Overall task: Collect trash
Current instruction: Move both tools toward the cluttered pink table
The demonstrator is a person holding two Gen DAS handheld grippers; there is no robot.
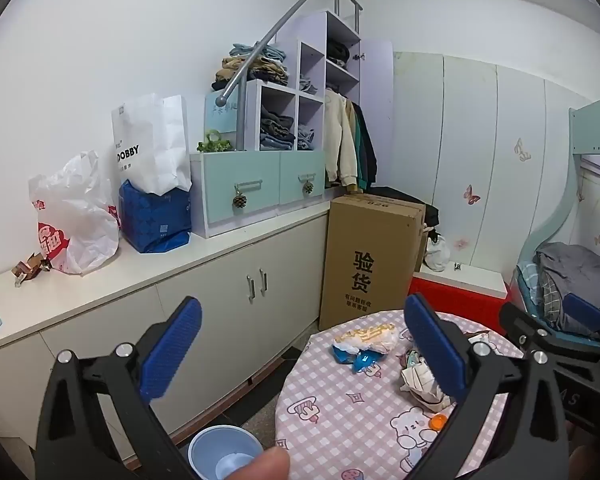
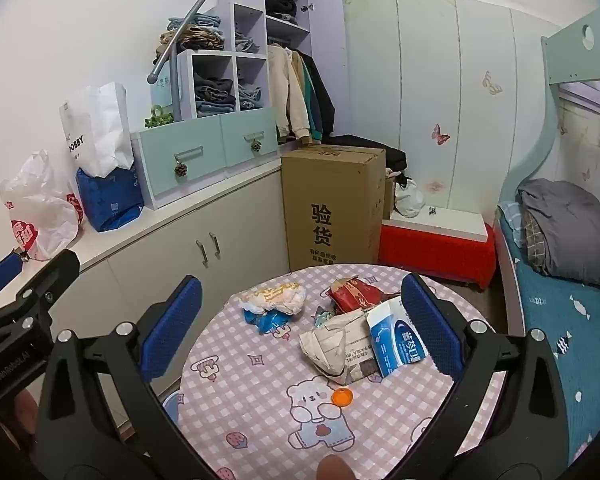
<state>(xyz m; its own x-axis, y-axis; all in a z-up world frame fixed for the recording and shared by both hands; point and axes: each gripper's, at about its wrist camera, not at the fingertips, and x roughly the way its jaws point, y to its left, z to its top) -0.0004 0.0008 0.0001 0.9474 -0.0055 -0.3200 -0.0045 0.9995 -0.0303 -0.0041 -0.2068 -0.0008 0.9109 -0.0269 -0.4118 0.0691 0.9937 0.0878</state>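
Over a round table (image 2: 260, 412) draped in a pink checked cloth with cartoon bears, two hand-held grippers hang with nothing in them, their blue pads spread as wide as they go. The trash sits toward the far half of the table: a white snack bag (image 2: 274, 295) on a blue wrapper (image 2: 269, 320) at the far left, a red packet (image 2: 354, 290) behind a crumpled newspaper wad (image 2: 336, 348), a blue-and-white tissue pack (image 2: 394, 336) leaning against the wad's right side, and an orange bottle cap (image 2: 342, 396) alone nearer the table's middle. The right gripper (image 2: 300, 328) looks squarely over the table, so the wad and tissue pack lie straight ahead and slightly right between its fingers; it appears the better placed for them. The left gripper (image 1: 300, 356) hangs off the table's left edge, above a pale blue bin (image 1: 225, 454) on the floor beside it, with the snack bag ahead of its open jaws. The tissue pack's long axis runs toward the right gripper, tilted rightward, so a grasp would likely cross its narrow width. A cardboard box (image 2: 332, 204) stands beyond the table's far rim.
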